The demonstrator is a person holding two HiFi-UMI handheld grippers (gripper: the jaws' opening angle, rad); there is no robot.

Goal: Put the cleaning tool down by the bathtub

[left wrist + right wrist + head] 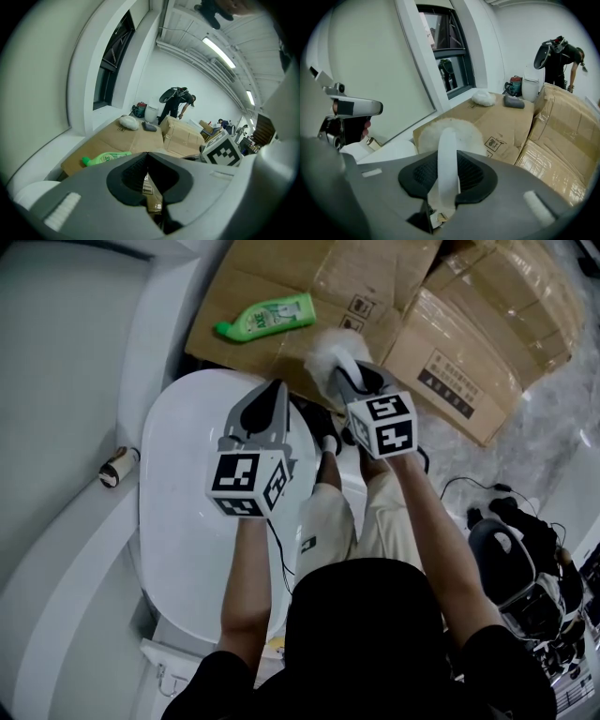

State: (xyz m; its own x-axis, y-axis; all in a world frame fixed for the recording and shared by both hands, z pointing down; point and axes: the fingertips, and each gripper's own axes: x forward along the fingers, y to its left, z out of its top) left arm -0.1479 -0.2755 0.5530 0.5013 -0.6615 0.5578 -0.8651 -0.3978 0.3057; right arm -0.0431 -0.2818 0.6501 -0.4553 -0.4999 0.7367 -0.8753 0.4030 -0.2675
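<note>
I record my left gripper (274, 390), jaws closed together, over the white oval bathtub (183, 521). A green plastic bottle (267, 318) lies on flattened brown cardboard (375, 282). My right gripper (358, 379) clamps the handle of the white fluffy-headed cleaning brush (330, 346), held over that cardboard just beside the tub.

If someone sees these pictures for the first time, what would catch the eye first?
The fluffy white brush, its handle clamped in the right claw, stands out over the cardboard. Next comes the green bottle lying on that cardboard, just beyond the white bathtub. The left claw is shut and empty over the bathtub.
</note>
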